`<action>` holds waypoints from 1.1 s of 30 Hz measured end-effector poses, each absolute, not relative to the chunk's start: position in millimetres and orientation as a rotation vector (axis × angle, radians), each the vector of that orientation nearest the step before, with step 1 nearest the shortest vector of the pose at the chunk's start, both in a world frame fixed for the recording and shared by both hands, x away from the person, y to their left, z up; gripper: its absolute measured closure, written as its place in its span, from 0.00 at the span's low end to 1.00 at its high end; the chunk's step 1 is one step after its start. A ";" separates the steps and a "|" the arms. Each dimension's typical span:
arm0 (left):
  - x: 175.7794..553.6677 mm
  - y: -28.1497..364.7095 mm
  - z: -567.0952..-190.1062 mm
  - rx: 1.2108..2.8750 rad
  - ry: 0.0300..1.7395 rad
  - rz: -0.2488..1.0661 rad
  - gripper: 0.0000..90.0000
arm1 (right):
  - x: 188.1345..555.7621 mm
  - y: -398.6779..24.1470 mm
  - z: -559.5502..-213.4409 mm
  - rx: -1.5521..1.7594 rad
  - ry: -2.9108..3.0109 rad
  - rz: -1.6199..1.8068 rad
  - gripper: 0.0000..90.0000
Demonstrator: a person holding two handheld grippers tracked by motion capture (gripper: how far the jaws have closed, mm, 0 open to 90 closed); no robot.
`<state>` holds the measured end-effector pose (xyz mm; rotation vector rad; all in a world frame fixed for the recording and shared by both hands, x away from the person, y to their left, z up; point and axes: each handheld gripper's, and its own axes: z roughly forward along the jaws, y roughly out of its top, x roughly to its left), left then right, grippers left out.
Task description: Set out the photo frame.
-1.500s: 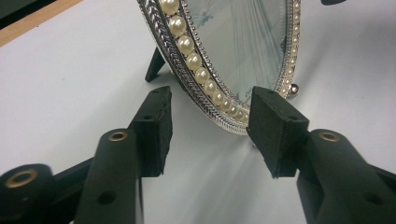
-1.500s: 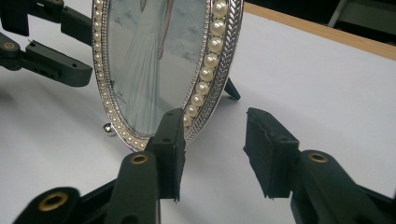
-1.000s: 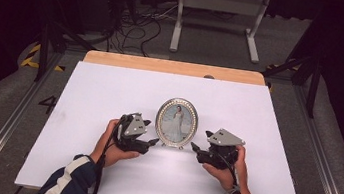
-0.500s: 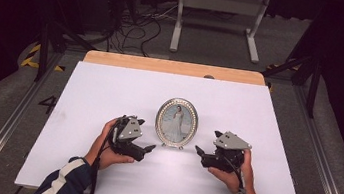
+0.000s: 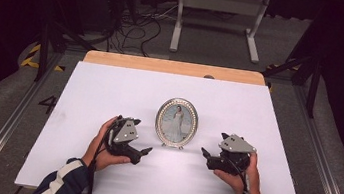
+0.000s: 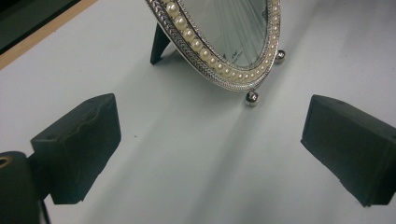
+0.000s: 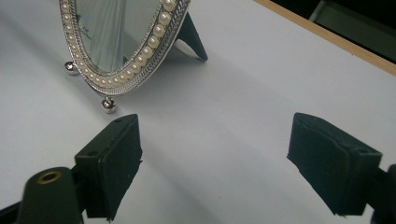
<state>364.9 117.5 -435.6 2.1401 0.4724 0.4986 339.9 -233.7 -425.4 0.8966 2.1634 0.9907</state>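
Observation:
An oval photo frame (image 5: 176,123) with a pearl-and-silver rim stands upright on its back strut in the middle of the white table top (image 5: 111,84). My left gripper (image 5: 142,136) lies to its left and my right gripper (image 5: 214,144) to its right, each apart from it and pointing inward. In the left gripper view the frame (image 6: 224,37) stands ahead of the open jaws (image 6: 210,144). In the right gripper view the frame (image 7: 116,37) is ahead at the left of the open jaws (image 7: 229,158). Both pairs of jaws have just been opening, with nothing between them.
A wooden strip (image 5: 174,67) runs along the table's far edge. Beyond it, on the floor, stand a white metal stand (image 5: 218,17) and loose cables (image 5: 134,26). Dark rails run along both sides of the table.
Both grippers have drawn a little outward and back from the photo frame, and their jaws stand wider. The frame stays upright in the same spot.

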 end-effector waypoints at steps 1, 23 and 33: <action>364.5 118.5 -435.4 2.136 0.476 0.499 0.06 | 339.6 -234.3 -425.4 0.898 2.162 0.991 0.19; 349.0 153.4 -437.6 2.149 0.532 0.537 0.06 | 330.3 -251.9 -425.0 0.937 2.116 0.968 0.20; 340.4 177.9 -442.4 2.160 0.581 0.569 0.06 | 324.4 -264.6 -428.2 0.957 2.106 0.957 0.20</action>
